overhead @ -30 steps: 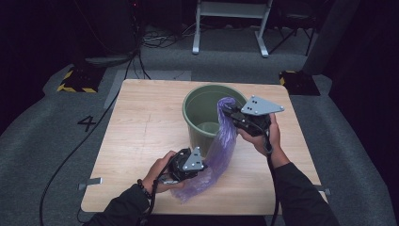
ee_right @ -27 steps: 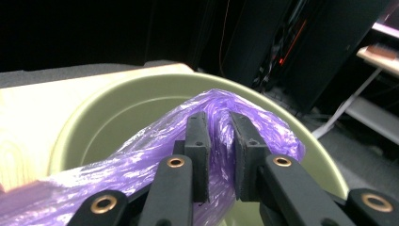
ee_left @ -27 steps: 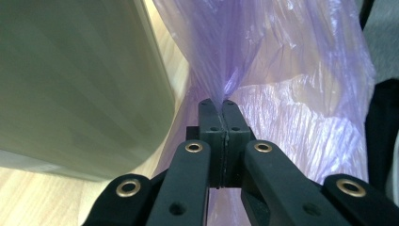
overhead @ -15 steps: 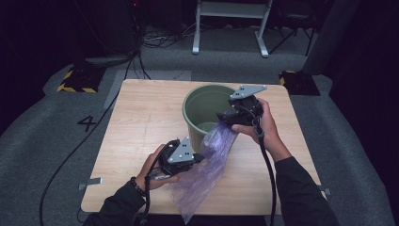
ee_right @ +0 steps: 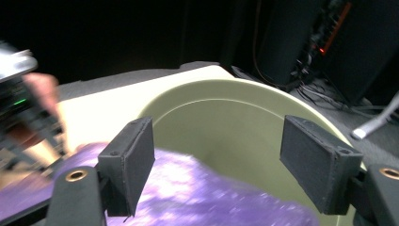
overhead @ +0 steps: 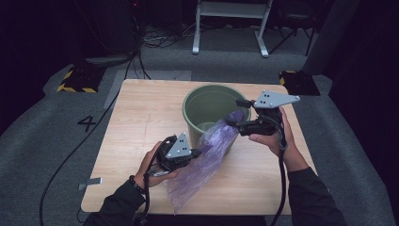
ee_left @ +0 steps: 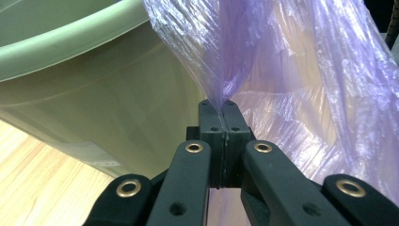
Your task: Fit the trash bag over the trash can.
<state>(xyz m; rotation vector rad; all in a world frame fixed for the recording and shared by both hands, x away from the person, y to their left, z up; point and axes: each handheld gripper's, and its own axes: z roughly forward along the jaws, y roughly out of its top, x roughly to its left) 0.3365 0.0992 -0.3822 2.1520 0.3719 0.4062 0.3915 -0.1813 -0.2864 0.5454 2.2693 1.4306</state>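
Left gripper (overhead: 195, 153): jaws pressed fully together, pinching a thin fold of the purple plastic bag (overhead: 207, 155) at the very tips; in the left gripper view (ee_left: 223, 104) the film rises out of the closed tips and fans upward and to the right.

Right gripper (overhead: 231, 113): jaws spread wide, having just been opening; nothing pressed by either pad; in the right gripper view (ee_right: 216, 172) the bag (ee_right: 197, 193) lies low between and beneath the two pads, loose, touched by neither as far as can be told.

Purple plastic bag: gripped at the left jaws, draped from there up to the near rim of the green bucket (overhead: 207, 101), upper end lying over that rim just below the right jaws; lower end trailing past the left jaws toward the near table edge.

Green bucket: upright, straight ahead of the right jaws, open mouth facing them (ee_right: 235, 122); to the left of and just behind the left jaws, wall close beside the closed tips (ee_left: 94, 94).

Table (overhead: 141, 113): pale wood, under both pairs of jaws.

Hands: left hand (overhead: 155, 162) around the left gripper body, right hand (overhead: 275, 136) around the right gripper body, both behind the jaws.
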